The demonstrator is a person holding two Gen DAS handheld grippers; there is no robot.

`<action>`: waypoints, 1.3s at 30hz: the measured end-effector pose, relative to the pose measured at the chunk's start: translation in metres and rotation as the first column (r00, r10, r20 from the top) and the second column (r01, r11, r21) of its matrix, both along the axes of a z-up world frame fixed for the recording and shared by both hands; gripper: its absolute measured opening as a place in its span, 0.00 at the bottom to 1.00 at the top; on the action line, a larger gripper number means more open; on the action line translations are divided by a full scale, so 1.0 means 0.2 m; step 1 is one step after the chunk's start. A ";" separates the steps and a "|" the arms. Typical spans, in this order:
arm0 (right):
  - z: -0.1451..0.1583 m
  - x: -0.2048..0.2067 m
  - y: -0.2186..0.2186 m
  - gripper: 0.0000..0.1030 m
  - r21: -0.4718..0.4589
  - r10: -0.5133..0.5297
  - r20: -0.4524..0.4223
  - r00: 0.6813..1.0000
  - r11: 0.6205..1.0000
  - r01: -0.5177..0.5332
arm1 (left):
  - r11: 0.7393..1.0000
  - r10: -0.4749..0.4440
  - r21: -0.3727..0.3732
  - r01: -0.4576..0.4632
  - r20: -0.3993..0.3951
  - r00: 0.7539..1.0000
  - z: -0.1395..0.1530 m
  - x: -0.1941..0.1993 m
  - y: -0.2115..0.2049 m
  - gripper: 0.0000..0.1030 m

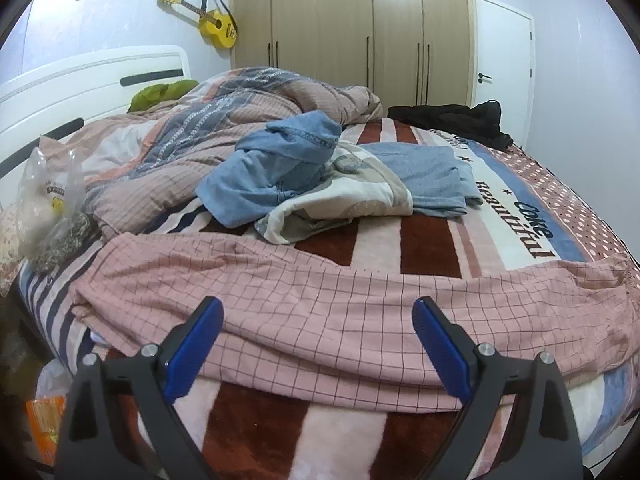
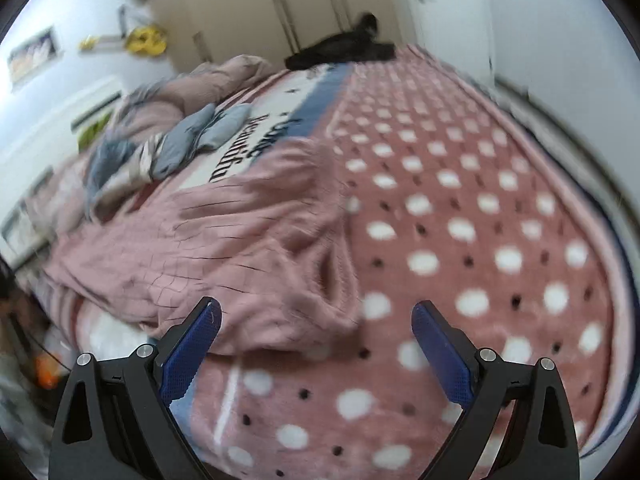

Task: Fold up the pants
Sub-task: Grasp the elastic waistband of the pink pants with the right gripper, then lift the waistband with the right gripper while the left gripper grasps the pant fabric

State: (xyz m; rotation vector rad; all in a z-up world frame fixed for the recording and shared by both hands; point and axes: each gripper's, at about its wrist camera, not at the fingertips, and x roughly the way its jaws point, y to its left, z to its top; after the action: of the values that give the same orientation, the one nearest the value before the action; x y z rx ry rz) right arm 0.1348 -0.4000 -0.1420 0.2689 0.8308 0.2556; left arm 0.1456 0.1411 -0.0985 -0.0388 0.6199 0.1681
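While the pink checked pants (image 1: 340, 312) lie stretched across the near edge of the bed (image 1: 432, 240), the left gripper (image 1: 318, 344) and right gripper (image 2: 316, 348) gape wide, holding nothing; a careless pinch could grab the blanket (image 2: 460, 220) beneath too.

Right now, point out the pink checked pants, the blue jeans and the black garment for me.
pink checked pants (image 1: 340, 304): left wrist view, middle of the spread fabric.
blue jeans (image 1: 276, 164): left wrist view, centre of the crumpled heap.
black garment (image 1: 452, 118): left wrist view, middle of the dark pile near the wardrobe.
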 end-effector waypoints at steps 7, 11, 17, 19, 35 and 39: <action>-0.12 0.17 0.00 0.92 0.326 0.121 -0.007 0.993 0.939 -0.112 | 0.998 0.041 -0.036 -0.042 -0.017 0.999 -0.02 0.00 0.03 0.91; -0.14 0.30 0.10 0.47 0.362 0.110 -0.035 0.993 0.928 -0.090 | 0.998 0.060 -0.028 -0.060 -0.011 0.998 0.00 -0.02 0.06 0.91; -0.13 0.35 -0.01 0.05 0.387 -0.075 -0.035 0.997 0.918 0.083 | 0.996 0.091 -0.016 -0.092 -0.008 0.996 0.00 -0.07 0.12 0.91; -0.08 0.32 -0.08 0.05 0.357 -0.119 0.004 0.993 0.928 0.109 | 0.994 0.103 -0.020 -0.103 -0.016 0.995 -0.01 -0.07 0.15 0.91; 0.16 0.15 -0.72 0.04 0.126 -0.356 0.089 0.930 0.931 0.344 | 0.978 0.134 -0.151 -0.146 -0.089 0.987 -0.15 -0.06 0.22 0.91; 0.17 0.10 -0.84 0.04 0.078 -0.403 0.089 0.911 0.914 0.397 | 0.961 0.172 -0.199 -0.193 -0.117 0.978 -0.20 -0.09 0.29 0.91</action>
State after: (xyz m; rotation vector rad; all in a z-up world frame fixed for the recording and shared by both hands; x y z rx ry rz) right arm 0.1541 -0.5688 -0.1074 0.4700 0.6485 -0.0926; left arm 0.1280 0.1989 -0.1387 -0.2936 0.7309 0.2842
